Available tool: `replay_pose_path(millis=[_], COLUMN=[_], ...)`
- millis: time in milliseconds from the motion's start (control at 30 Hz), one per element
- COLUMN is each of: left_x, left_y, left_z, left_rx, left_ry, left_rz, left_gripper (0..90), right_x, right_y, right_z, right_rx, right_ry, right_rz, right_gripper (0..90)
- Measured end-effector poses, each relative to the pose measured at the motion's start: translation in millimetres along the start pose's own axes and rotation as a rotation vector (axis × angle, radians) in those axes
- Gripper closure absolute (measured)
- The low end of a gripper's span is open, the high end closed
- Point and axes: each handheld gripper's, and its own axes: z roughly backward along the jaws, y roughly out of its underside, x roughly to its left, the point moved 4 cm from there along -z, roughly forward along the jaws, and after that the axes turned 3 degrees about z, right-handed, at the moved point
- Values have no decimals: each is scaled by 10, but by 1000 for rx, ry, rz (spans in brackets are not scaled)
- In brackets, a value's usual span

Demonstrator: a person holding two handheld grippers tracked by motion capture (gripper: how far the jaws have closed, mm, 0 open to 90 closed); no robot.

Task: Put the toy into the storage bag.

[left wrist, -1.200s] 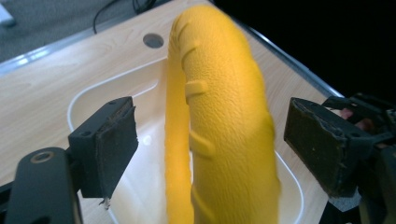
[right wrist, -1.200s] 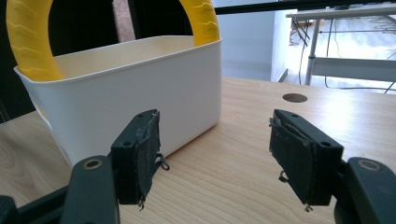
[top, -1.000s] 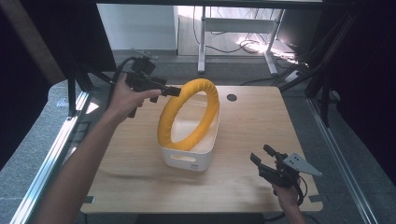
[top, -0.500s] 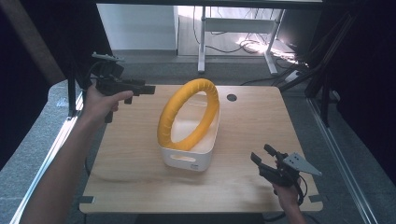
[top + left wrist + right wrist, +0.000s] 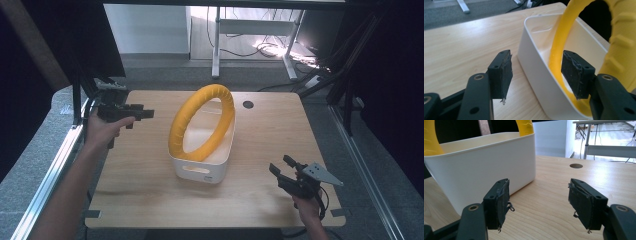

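Observation:
A big yellow ring [image 5: 202, 122] stands on edge in a white bin [image 5: 205, 170] at the table's middle, leaning over the bin's far rim. My left gripper [image 5: 145, 114] hovers open to the left of the ring, apart from it and pointing toward it. In the left gripper view the open gripper [image 5: 536, 72] frames the bin's wall [image 5: 534, 65] and the ring [image 5: 621, 37], with nothing between the pads. My right gripper [image 5: 280, 167] rests open near the front right of the table. The right gripper view has the gripper [image 5: 539, 202] facing the bin [image 5: 486, 162] and ring [image 5: 524, 126].
The wooden table [image 5: 140, 185] has a round cable hole [image 5: 248, 104] at its far side, right of the ring. Metal rails run along both table sides. Desk legs and cables stand on the floor beyond the far edge.
My left gripper has drawn back leftward from the ring's left side and now sits lower, nearer the left edge. The ring, bin and right gripper have stayed put.

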Motion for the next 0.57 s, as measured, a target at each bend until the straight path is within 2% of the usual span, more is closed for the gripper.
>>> replay_pose_path(millis=[300, 567], left_x=[104, 121], left_y=[285, 313], left_z=[-158, -170], left_rx=[20, 17], left_ry=[6, 11], left_rz=[30, 34], left_gripper=[419, 418], right_x=[-43, -55], right_y=[22, 26], right_z=[-19, -19], right_rx=[11, 14], right_ry=[6, 6], right_rz=[-4, -3], right_gripper=[335, 336])
